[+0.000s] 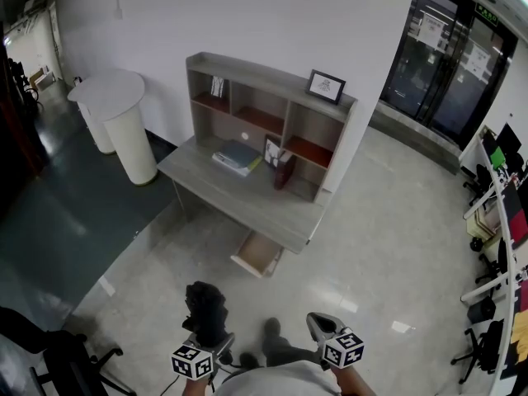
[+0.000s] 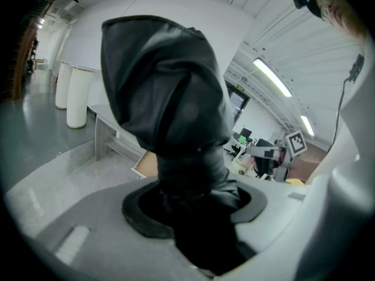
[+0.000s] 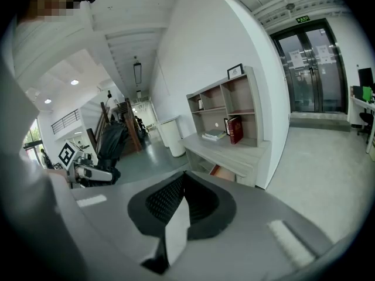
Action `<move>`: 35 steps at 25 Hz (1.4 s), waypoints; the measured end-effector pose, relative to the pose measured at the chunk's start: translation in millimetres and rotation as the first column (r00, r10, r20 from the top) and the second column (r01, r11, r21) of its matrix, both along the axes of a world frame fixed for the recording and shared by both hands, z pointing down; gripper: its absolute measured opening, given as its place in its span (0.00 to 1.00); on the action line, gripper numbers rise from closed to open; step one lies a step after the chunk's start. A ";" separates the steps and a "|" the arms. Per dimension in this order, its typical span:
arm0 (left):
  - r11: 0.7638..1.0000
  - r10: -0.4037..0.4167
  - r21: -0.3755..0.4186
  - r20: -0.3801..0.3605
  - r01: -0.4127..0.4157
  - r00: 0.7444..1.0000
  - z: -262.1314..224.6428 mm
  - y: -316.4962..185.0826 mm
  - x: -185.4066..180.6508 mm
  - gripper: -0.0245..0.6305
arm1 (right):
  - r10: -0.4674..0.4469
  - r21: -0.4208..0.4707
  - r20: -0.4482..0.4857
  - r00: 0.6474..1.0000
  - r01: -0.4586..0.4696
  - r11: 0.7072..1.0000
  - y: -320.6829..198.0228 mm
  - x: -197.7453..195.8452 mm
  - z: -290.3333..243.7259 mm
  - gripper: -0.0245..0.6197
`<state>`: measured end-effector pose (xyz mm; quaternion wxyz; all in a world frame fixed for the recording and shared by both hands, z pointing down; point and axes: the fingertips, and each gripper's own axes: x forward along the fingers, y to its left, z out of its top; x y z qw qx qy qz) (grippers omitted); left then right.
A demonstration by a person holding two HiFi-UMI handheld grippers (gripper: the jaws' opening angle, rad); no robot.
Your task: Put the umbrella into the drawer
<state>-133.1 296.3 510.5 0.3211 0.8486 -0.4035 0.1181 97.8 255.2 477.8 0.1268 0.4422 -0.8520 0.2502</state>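
Observation:
The black folded umbrella [image 1: 206, 306] stands upright in my left gripper [image 1: 204, 335], low in the head view. In the left gripper view the umbrella [image 2: 167, 104] fills the middle, and the left gripper [image 2: 188, 195] is shut on its lower end. My right gripper [image 1: 323, 327] is beside it to the right, its jaws together with nothing between them [image 3: 183, 175]. The grey desk [image 1: 247, 196] stands ahead against the wall. Its wooden drawer [image 1: 257, 255] is pulled open under the front edge; the drawer [image 3: 222, 172] also shows in the right gripper view.
A shelf unit [image 1: 264, 118] on the desk holds books and a picture frame [image 1: 326, 87]. A white round stand [image 1: 124, 126] is left of the desk. An office chair [image 1: 62, 357] is at bottom left. Glass doors [image 1: 450, 56] and more desks are at the right.

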 end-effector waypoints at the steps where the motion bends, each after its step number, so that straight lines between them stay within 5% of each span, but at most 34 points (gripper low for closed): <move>1: 1.000 0.001 -0.001 0.001 -0.001 1.000 1.1 -3.4 0.4 0.38 | 0.001 -0.005 0.005 1.000 -0.001 1.000 -3.5 0.4 1.6 0.05; 18: 0.998 -0.061 -0.031 0.030 0.062 0.998 8.4 -105.1 -0.5 0.38 | -0.080 -0.031 0.034 0.996 0.082 0.996 -131.0 -12.7 13.9 0.05; 35: 0.994 -0.090 -0.056 0.093 0.095 0.992 22.9 -215.5 35.3 0.38 | -0.215 -0.068 0.036 0.976 0.217 0.974 -249.5 -2.2 47.5 0.05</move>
